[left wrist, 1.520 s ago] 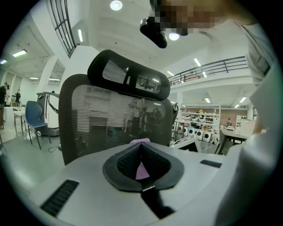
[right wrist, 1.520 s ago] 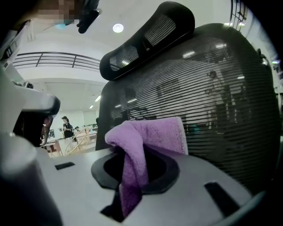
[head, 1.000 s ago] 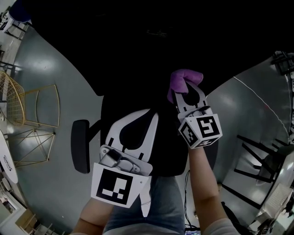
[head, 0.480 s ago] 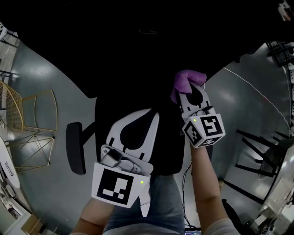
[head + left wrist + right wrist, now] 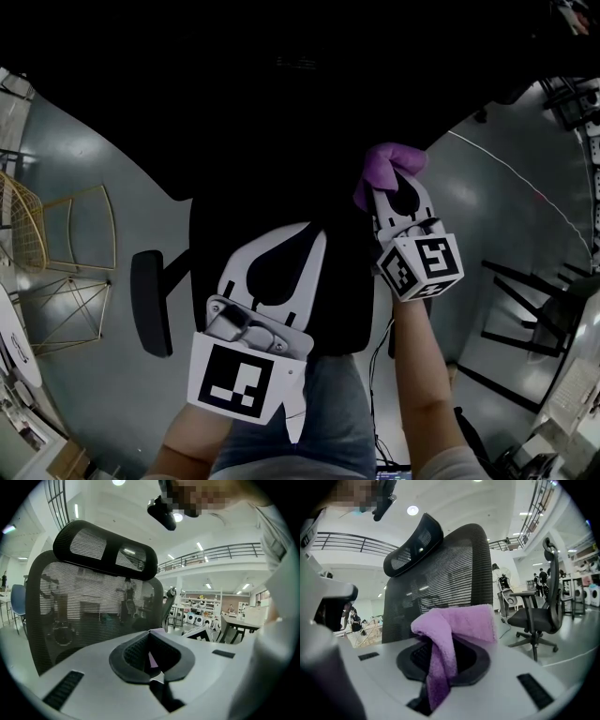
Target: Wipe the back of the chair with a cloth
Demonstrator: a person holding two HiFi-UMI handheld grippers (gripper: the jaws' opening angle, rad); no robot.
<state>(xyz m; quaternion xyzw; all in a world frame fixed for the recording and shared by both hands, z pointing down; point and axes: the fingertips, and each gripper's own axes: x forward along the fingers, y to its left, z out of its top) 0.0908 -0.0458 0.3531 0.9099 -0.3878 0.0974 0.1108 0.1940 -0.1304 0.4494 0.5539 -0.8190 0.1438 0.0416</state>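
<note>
Beside black mesh chair back (image 5: 84, 616) w/ curved headrest (image 5: 103, 548), right gripper (image 5: 397, 184) pinches fluffy purple cloth (image 5: 452, 625), folded & drooping over its jaws, at the back's right edge. Left gripper (image 5: 312, 236): white jaws closed, nothing betw. Vs 1 s ago, cloth has slid slightly rightward; left gripper unmoved.

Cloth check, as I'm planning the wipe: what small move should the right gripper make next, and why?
Probably ease the right gripper forward until the cloth presses the chair back. The jaws clamp the cloth, and the back stands just ahead, seemingly untouched.
</note>
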